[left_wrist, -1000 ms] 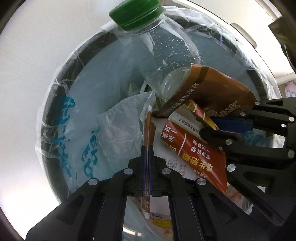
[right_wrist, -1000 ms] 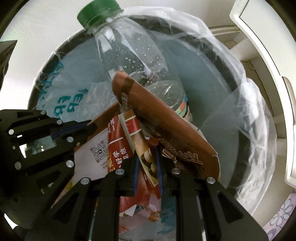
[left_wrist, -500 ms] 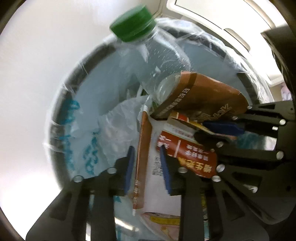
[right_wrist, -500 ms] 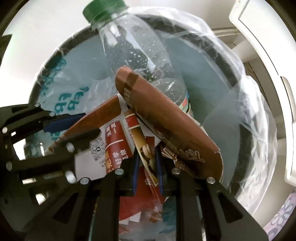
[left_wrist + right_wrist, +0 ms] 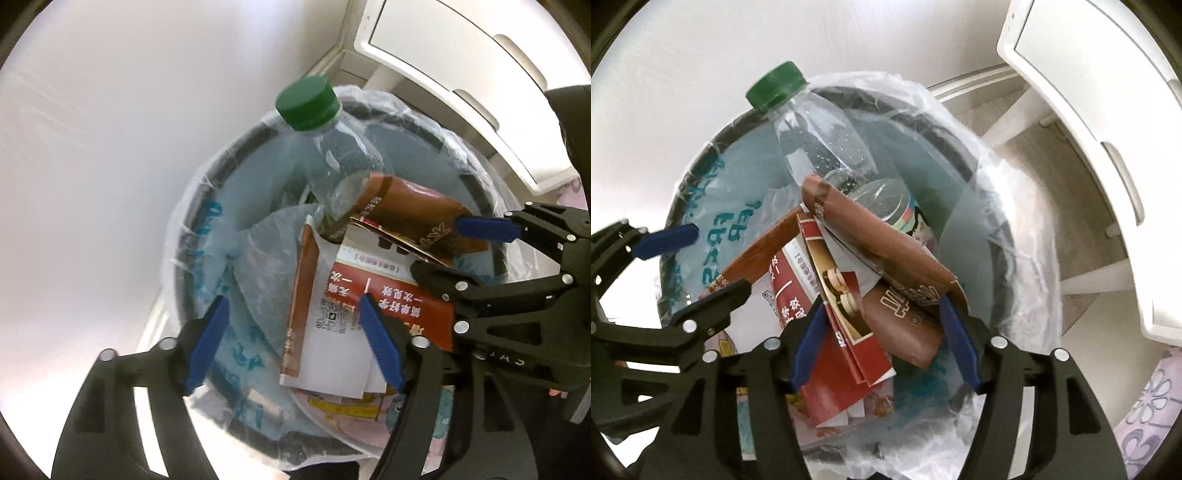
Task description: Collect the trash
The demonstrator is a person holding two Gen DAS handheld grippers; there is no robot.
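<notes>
Your left tongs [image 5: 293, 341] and right tongs [image 5: 882, 341] are black angular frames with silver screws and ribbed blue pads [image 5: 380, 349].

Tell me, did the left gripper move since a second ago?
Yes. The left gripper has opened and pulled back up from the bin, which looks smaller in its view; the flat carton it pinched now lies loose between its fingers.

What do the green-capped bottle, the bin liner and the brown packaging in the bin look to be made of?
Bottle: clear thin plastic, droplets visible inside; its green cap looks like opaque ribbed plastic.
Bin liner: thin translucent film, crinkled and glossy.
Brown packaging: likely printed paperboard with a slight sheen; it holds flat panels and sharp creases.
</notes>
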